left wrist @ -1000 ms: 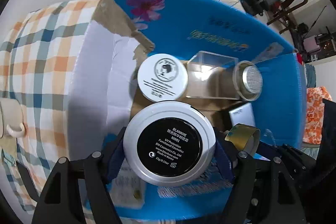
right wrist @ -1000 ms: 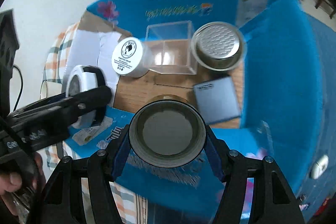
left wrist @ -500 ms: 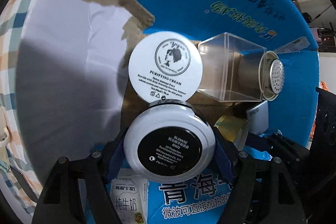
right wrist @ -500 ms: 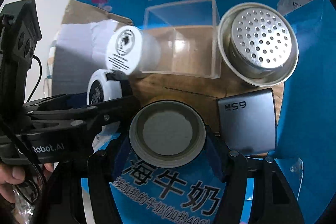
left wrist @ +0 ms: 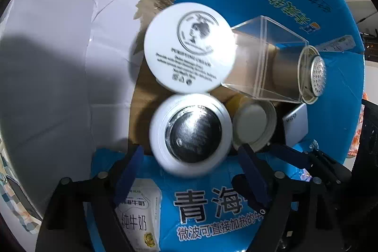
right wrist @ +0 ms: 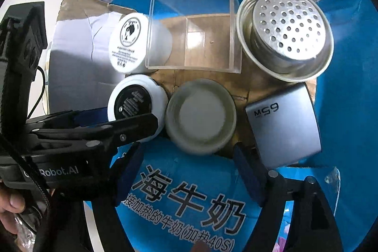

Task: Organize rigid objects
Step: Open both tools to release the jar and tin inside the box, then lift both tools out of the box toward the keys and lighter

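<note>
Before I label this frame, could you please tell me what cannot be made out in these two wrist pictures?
- Left wrist view: print on the black disc of the round white compact is blurred by motion.
- Left wrist view: the grey square box is mostly hidden behind the shallow cream lid.
- Right wrist view: the white cream jar has small print too fine to read.
- Both views: the blue cardboard box is cut off by the picture edges.

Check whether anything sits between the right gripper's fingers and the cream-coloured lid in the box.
Nothing visible does. The cream-coloured lid lies on the box floor just ahead of the right gripper, whose jaws are opening clear of it. The black-topped jar only flanks it.
</note>
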`<state>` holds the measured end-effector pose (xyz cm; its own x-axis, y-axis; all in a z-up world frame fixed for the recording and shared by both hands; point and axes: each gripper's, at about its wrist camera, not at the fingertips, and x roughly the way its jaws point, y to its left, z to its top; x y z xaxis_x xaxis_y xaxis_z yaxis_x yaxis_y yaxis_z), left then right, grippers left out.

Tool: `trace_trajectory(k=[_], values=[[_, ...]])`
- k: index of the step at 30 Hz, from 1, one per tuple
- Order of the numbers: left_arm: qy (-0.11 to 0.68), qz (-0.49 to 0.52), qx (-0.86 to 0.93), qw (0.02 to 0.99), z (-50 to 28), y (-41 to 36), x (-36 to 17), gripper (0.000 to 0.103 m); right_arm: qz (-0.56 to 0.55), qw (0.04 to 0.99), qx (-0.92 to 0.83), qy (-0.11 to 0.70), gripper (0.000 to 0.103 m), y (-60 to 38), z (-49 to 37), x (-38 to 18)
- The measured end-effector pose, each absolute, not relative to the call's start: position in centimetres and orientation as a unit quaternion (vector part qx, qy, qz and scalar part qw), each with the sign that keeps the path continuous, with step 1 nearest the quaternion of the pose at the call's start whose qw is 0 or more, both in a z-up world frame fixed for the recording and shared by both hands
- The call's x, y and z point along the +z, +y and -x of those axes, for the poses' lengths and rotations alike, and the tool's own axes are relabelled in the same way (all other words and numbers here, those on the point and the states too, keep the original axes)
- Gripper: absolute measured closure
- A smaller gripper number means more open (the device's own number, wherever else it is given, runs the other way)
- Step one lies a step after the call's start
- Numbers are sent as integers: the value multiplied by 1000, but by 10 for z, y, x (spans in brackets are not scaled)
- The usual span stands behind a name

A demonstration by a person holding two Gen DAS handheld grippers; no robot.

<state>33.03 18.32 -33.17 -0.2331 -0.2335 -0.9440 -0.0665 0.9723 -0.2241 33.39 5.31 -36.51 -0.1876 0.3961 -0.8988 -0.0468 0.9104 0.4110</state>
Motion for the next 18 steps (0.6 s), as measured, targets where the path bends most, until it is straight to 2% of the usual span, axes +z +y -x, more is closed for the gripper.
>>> trace_trajectory(k=[2,7,13,18], values=[[782,90,-66,613,-327,181,-328,14,-104,631,168,751,16,43,-331,-357],[773,67,-61,628,-315,165,-319,3,-55,655,140,740,14,28,-323,-333],[731,-19,-24,682,-296,148,-286,3,18,676,50,735,13,16,-309,-318],[705,-28,-19,708,-276,140,-259,3,-2,686,31,727,13,-3,-289,-300]])
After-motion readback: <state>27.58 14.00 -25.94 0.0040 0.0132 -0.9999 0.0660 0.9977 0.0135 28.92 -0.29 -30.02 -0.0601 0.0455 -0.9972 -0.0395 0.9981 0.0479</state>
